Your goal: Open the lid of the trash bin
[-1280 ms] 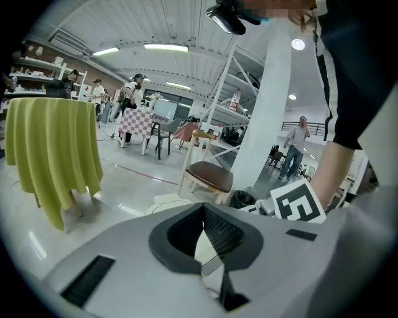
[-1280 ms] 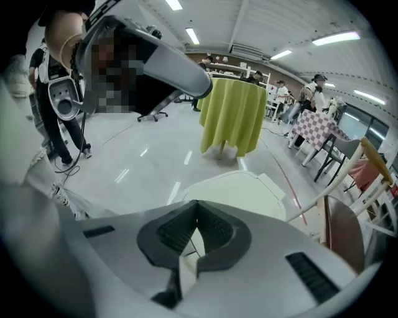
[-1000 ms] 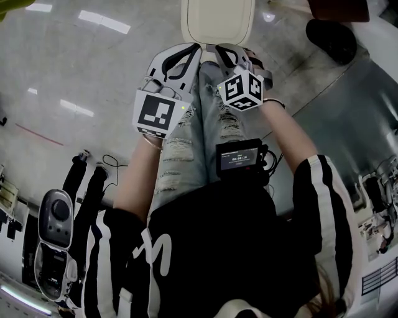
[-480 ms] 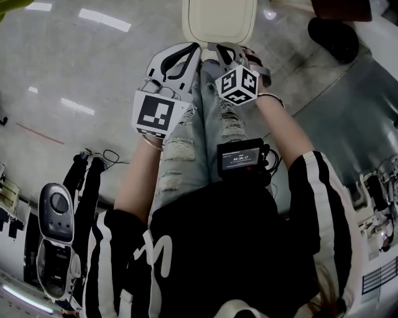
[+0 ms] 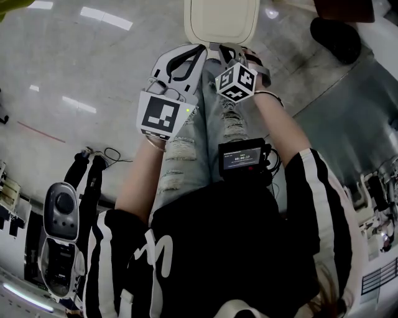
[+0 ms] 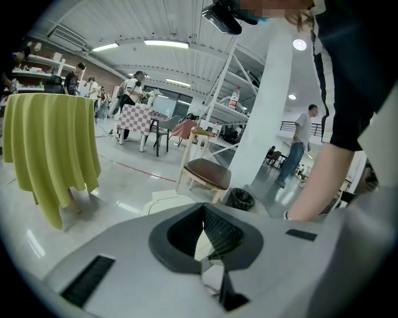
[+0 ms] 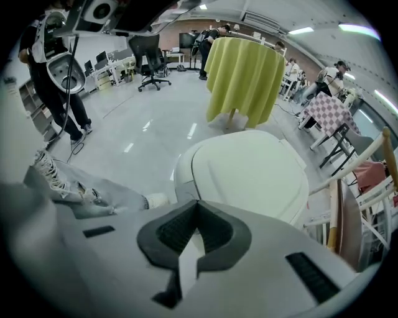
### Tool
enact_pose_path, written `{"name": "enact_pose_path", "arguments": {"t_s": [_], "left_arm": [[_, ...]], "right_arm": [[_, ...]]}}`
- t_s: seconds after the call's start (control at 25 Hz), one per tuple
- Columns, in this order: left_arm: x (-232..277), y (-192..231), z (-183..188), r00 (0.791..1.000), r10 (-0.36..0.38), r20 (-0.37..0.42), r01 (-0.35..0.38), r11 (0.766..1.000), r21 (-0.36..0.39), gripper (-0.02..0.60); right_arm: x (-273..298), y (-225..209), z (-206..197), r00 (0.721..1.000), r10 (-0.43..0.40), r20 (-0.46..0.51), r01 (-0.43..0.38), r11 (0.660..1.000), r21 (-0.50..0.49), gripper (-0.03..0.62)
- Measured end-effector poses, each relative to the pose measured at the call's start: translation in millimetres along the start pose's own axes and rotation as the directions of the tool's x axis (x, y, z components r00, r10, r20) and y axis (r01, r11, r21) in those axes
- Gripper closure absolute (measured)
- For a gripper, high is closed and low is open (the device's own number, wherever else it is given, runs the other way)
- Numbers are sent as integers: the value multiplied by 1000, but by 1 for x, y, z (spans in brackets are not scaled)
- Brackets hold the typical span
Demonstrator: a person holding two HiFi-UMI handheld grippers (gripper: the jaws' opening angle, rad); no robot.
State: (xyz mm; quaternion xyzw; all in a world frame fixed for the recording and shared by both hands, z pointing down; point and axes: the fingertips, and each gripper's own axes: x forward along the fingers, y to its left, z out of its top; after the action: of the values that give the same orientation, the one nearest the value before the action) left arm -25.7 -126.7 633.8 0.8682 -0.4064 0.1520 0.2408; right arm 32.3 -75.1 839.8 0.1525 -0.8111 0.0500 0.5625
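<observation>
The trash bin's cream lid (image 5: 221, 18) lies closed at the top of the head view, just beyond both grippers. In the right gripper view the lid (image 7: 249, 171) fills the middle, flat and shut, right behind the jaw tips. My left gripper (image 5: 198, 48) is held over the person's jeans, shut, with nothing in it. My right gripper (image 5: 216, 47) sits beside it, also shut and empty, its marker cube (image 5: 236, 82) turned upward. In the left gripper view the left gripper (image 6: 202, 206) points past the bin's white edge (image 6: 158, 200). Neither gripper touches the lid.
A table draped in yellow cloth (image 7: 242, 68) stands behind the bin on the glossy floor. A wooden chair (image 6: 204, 169), a black mesh basket (image 6: 240, 199) and a white pillar (image 6: 264, 118) stand nearby. Black-and-grey equipment (image 5: 59, 242) sits at the person's left.
Both grippers have crept slightly toward the bin. The right gripper's cube has turned and shifted a little up and left. The lid has stayed closed.
</observation>
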Motion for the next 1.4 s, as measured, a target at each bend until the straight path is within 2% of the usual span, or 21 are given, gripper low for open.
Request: {"name": "enact_pose_path", "arguments": {"t_s": [0.12,0.24,0.4,0.68,0.84,1.04,1.28,1.4], "left_arm": [[0,-1,0,1000,-3,-1,3,1000,1,574],[2,-2,2,1000,-4,1,4,1000,1,574],[2,-1,4,1000,-6,1,6,1000,2,574],[3,-2,7,1000,-8,0,8,1000,8,574],[1,-2,9,1000,-7,2,7,1000,6,574],[1,-1,10,1000,-4,2,4,1000,7,574],[0,-1,10,1000,0,4,0,1000,9,574],[-2,-1,12,1000,2,10,-2,1000,11,574]], "right_arm": [[0,2,1,1000,-8,2,8,1000,-22,589],[1,4,0,999,-32,-10,31,995,-92,589],[2,7,1,995,-95,-24,89,979,-183,589],[3,9,2,983,-171,-61,149,951,-271,591],[3,8,1,975,-210,-70,186,948,-257,591],[5,9,1,965,-248,-86,211,928,-307,594],[6,8,0,969,-229,-95,192,935,-300,594],[7,8,0,972,-205,-114,170,950,-263,594]]}}
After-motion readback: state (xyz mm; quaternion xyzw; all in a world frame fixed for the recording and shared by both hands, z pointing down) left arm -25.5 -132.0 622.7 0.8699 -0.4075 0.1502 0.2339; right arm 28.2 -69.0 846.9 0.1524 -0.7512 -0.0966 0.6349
